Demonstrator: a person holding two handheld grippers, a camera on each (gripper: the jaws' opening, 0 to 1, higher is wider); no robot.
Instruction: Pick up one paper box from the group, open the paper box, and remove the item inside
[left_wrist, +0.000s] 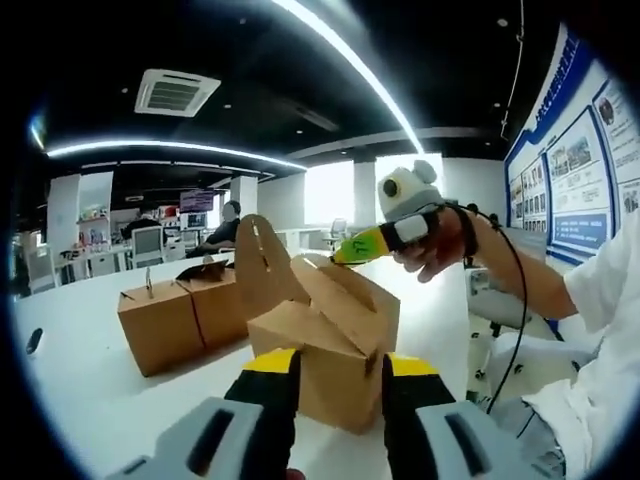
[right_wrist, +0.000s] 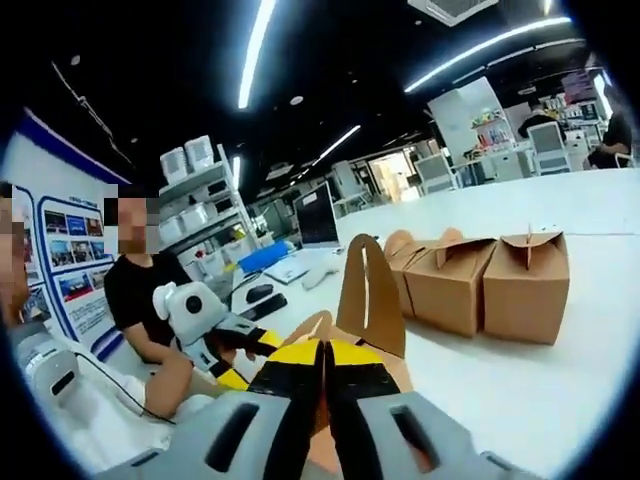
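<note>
Now R gripper (right_wrist: 322, 375) grips box (left_wrist: 330, 335) flap (handle up).

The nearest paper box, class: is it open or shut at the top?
Open. The box has its handle flap standing up and the top flaps spread apart; the boxes behind it keep their tops folded shut.

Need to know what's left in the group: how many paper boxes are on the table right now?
3. The opened paper box sits between the left gripper's jaws. Two closed boxes stand side by side behind it. More may be hidden behind these.
</note>
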